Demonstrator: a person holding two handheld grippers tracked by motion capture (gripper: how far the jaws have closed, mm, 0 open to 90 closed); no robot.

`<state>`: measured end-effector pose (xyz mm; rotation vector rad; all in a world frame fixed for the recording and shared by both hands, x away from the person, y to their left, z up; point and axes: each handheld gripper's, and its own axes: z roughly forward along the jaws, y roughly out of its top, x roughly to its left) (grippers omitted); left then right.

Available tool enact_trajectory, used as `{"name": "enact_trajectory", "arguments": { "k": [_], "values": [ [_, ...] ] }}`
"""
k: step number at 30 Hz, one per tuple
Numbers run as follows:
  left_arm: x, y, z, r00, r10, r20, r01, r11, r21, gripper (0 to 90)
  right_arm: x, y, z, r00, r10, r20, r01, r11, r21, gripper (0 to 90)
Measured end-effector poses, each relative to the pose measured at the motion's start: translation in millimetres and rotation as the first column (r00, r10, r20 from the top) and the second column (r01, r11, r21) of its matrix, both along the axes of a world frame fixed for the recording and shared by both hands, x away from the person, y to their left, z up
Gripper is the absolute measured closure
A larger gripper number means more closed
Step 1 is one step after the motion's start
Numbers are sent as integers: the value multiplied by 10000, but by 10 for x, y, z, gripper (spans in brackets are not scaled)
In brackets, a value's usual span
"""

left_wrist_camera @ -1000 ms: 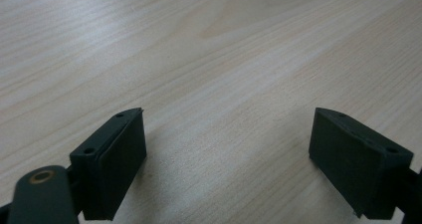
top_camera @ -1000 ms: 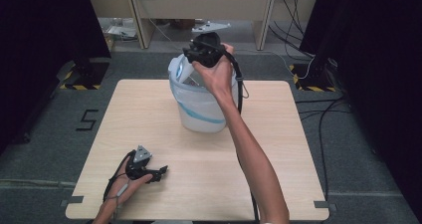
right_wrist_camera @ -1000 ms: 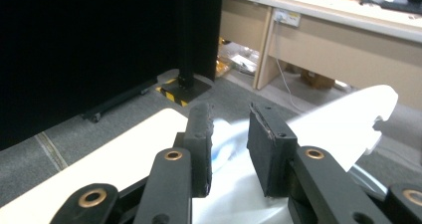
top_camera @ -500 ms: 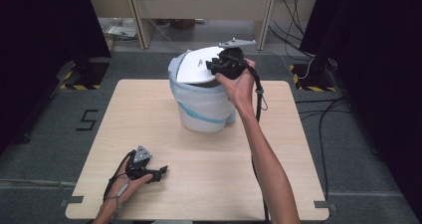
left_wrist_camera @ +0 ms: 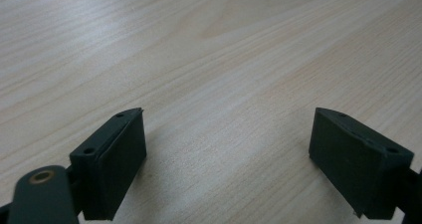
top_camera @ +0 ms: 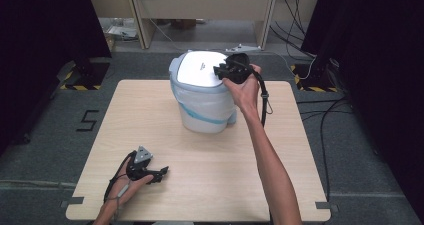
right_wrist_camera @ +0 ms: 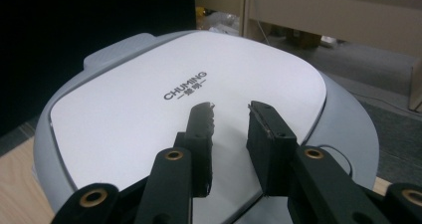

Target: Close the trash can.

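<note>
- High view, starting closest to me: my left gripper (top_camera: 159,173) sits low at the near left part of the table (top_camera: 210,170), my hand wrapped round it, with the grey three-cornered plate on top.
- Left gripper view backs that up: jaws wide apart, nothing between them, just pale wood grain underneath. The pads look to be right down at the tabletop, though I can't tell if they actually touch it.
- Middle of the table is bare wood, and my right forearm runs up across it from the bottom edge toward the far side.
- Further back, standing upright toward the far edge of the table and about centred across it, is the bin (top_camera: 205,105), whitish with a pale blue band near its base and a bag edge showing under the lid.
- The lid (top_camera: 200,69) is shut flat on top, white panel in a grey rim. In the right gripper view you can read CHUMING printed on it (right_wrist_camera: 185,86).
- My right gripper (top_camera: 221,70) is up at the right side of that lid, cable looping down off my wrist.
- Right gripper view: jaws (right_wrist_camera: 230,115) only partly apart, narrow gap, nothing clamped. They hang just over the white panel, tips short of the lettering. Touching or not, can't tell.
- Beyond the table is grey floor and a wooden bench leg.
</note>
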<state>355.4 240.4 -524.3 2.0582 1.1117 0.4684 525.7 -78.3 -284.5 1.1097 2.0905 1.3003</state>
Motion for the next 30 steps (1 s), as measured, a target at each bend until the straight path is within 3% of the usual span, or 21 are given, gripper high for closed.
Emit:
{"name": "enact_trajectory", "arguments": {
  "k": [6,12,14,18,19,20,23,25,28,30],
  "values": [
    [0,0,0,10000,2,0,-2,10000,-1,137,10,-12,-17,10000,-25,83,25,10000,63,725],
    [0,-1,0,10000,20,4,-20,10000,8,136,16,1,-68,9999,-76,136,78,9999,-131,807],
    [0,-1,0,10000,12,7,-12,10000,20,135,16,-8,-94,9996,-9,265,4,9999,170,809],
    [0,0,0,10000,10,5,-10,10000,15,136,10,-5,-93,9995,-15,312,11,9999,136,806],
    [0,0,0,10000,9,1,-9,10000,7,136,9,-29,-91,9997,74,236,-81,9995,303,739],
    [0,0,0,10000,9,1,-9,10000,7,136,9,-29,-91,9997,74,236,-81,9995,303,739],
    [0,1,1,10000,4,-5,-4,10000,8,136,-30,-97,-97,9996,50,285,-60,9993,374,622],
    [1,1,0,10000,5,0,-5,10000,1,136,-91,-217,-92,9979,-102,645,40,9953,964,585],
    [0,0,0,10000,5,-1,-5,10000,2,136,-142,-284,-56,9962,-231,843,137,9937,1109,550],
    [0,0,0,10000,7,2,-7,10000,4,136,-186,-331,-20,9952,-307,932,219,9953,948,512]
  ]
}}
